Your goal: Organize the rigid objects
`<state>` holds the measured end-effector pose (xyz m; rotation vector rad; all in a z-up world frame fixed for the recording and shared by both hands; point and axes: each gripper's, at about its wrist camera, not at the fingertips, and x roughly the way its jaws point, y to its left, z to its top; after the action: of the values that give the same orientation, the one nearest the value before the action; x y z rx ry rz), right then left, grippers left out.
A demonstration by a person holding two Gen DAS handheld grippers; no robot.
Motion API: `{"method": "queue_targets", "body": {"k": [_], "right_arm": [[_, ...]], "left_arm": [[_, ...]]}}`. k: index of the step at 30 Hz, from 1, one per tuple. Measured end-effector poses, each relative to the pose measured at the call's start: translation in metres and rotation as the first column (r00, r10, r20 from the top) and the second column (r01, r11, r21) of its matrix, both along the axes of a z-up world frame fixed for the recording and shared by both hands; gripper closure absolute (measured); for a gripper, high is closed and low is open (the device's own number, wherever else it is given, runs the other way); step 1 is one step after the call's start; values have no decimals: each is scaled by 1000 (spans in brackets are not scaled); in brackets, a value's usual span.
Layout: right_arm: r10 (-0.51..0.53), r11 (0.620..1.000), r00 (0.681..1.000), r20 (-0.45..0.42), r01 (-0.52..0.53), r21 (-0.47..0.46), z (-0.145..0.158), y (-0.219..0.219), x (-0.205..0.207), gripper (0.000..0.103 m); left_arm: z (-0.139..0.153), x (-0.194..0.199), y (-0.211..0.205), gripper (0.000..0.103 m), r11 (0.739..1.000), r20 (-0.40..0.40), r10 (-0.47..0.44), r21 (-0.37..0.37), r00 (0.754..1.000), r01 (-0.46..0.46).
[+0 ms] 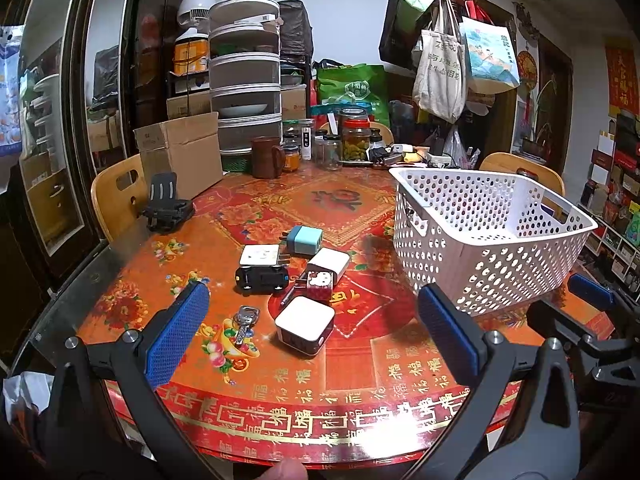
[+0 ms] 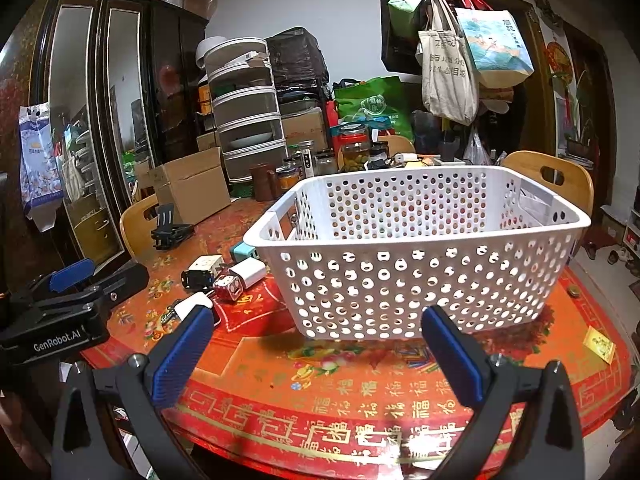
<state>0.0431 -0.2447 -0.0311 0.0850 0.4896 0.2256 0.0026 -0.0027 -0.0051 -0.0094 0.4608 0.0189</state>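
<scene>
We hold the left gripper [image 1: 312, 332] and the right gripper [image 2: 318, 354] with fingers spread wide, holding nothing; the chargers [image 1: 305, 323] lie on the desk [image 1: 360, 364] beside the white basket [image 2: 400, 280].

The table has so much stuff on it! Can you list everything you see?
Basket: one, white with holes, right side of table.
Plug chargers: five, clustered left of basket: blue, white flat, white, cartoon-cat red, big white nearest.
Toy car: one, black, by the chargers.
Key: one, silver, left of nearest charger.
Phone stand: one, black, far left.
Cardboard box: one, brown, behind the stand.
Mug: one, brown, back.
Jars: several, glass, back.
Left claw: open, blue pads.
Right claw: open, facing basket.
</scene>
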Motion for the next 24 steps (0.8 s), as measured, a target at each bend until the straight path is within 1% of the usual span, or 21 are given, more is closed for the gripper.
{"method": "queue_targets", "body": {"k": [24], "right_arm": [[-2,1000,1000,-3,2,-3,0,-2,0,0]], "left_arm": [[-4,3,2,0,1000,-8,-1,-12,1000,1]]}}
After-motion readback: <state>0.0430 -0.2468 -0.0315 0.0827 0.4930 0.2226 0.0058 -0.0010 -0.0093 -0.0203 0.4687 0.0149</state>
